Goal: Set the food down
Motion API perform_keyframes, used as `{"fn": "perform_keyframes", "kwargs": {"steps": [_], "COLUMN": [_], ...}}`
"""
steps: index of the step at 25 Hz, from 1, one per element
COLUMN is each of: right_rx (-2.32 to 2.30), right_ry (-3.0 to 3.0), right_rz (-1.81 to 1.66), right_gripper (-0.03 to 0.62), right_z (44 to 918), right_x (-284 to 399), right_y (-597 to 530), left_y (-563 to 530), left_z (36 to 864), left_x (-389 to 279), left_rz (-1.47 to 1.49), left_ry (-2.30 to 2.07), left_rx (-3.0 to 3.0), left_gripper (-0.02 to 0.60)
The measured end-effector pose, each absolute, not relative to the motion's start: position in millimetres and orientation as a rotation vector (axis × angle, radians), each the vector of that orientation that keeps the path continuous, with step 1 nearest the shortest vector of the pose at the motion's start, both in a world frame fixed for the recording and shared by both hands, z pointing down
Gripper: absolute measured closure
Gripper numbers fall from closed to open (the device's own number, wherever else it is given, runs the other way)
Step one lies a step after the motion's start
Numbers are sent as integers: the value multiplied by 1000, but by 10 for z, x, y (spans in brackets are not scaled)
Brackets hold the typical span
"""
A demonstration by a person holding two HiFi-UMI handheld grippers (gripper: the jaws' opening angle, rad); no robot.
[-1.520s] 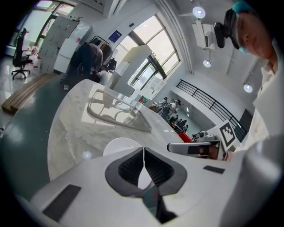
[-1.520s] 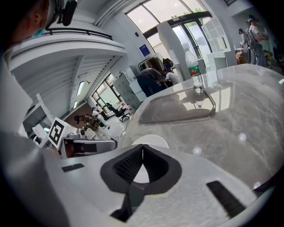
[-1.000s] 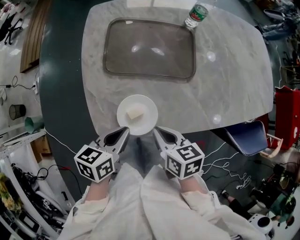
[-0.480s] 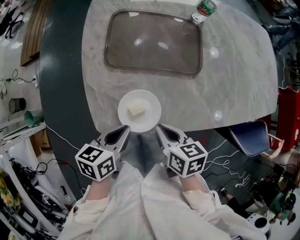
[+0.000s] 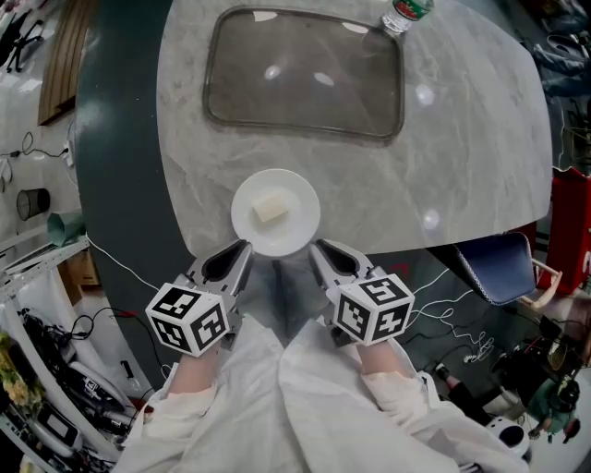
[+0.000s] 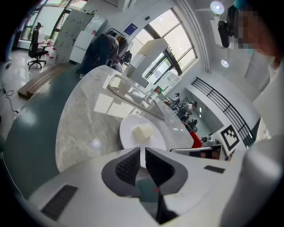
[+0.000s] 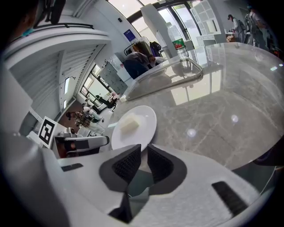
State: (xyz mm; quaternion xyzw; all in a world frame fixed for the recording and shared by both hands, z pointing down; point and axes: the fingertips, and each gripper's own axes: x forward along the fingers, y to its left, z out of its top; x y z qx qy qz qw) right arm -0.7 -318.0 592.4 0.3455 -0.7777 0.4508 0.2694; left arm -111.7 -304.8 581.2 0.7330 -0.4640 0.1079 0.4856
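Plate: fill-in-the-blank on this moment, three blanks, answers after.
The white plate carries ____ pale food block.
The left claw and the right claw are each ____ on the plate's near rim.
In the head view, the bottle stands at the far ____ corner of the tray.
Missing words: one; shut; right.

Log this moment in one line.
left gripper: shut on plate | right gripper: shut on plate | food block: on plate | plate: at near edge of table
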Motion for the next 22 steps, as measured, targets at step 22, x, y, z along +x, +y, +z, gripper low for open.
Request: {"fn": "perform_keyframes", "kwargs": {"steps": [22], "right_rx": [972], "right_ry": [-2068], "right_rz": [1224], "right_gripper": [588], "right_z": [5986], "right_x": [-37], "right_y": [-3277], "left_y": [-3081], "left_z": [5928], "left_x": [-1291], "left_rz": [295], "left_ry": [-1164], "left_rx": [1739], "left_gripper": [442]}}
